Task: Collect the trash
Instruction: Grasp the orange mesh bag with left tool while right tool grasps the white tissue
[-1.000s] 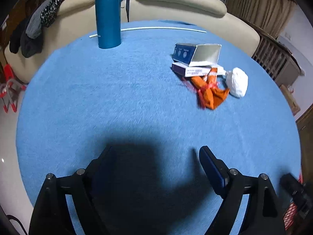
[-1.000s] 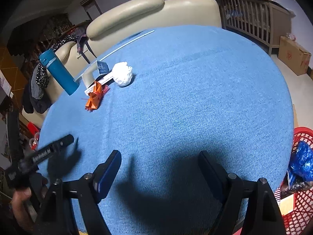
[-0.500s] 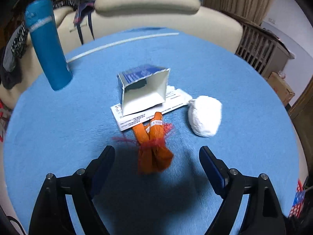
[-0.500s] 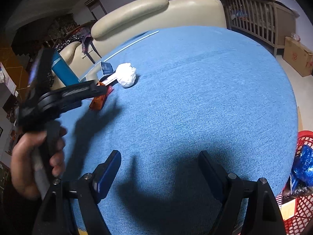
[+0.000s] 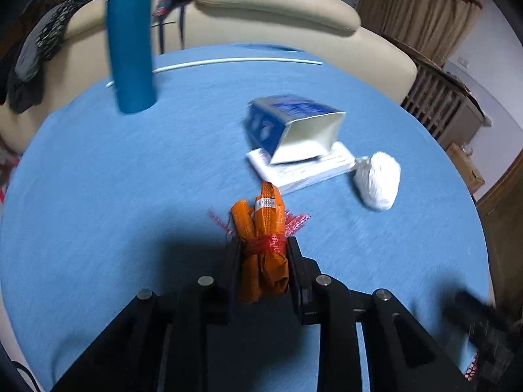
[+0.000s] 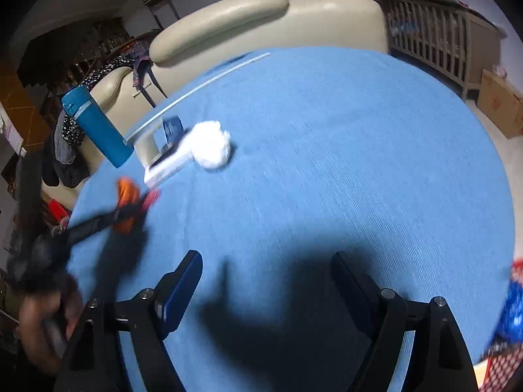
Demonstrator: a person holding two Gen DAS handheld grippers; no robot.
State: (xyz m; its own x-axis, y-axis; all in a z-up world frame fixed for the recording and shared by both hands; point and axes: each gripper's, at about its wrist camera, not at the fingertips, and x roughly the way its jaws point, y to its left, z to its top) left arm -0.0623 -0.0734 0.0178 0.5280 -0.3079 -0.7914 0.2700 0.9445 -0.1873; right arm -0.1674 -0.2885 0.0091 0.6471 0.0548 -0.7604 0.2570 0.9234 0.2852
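My left gripper (image 5: 263, 245) is shut on an orange wrapper bundle (image 5: 264, 228) tied with red netting, both pads pressing its sides just above the blue tablecloth (image 5: 130, 196). Beyond it lie an open blue-and-white carton (image 5: 294, 127) on a flat white box (image 5: 310, 170), and a crumpled white wad (image 5: 377, 179) to their right. In the right wrist view my right gripper (image 6: 266, 269) stands open over bare cloth with nothing between its fingers. There the left gripper is a blurred dark bar (image 6: 98, 222) at the left, with the orange bundle (image 6: 126, 196) at its tip, and the white wad (image 6: 210, 145) lies farther back.
A tall teal bottle (image 5: 130, 42) stands at the table's far left, a thin white rod (image 5: 235, 62) lies along the far edge. A cream sofa (image 5: 278, 9) curves behind the table. A red mesh basket (image 6: 503, 359) with blue plastic sits at the right edge, below the table.
The left gripper moved forward over the orange bundle and closed on it; its jaws were wide open before. The right gripper stayed open and shifted slightly over the cloth.
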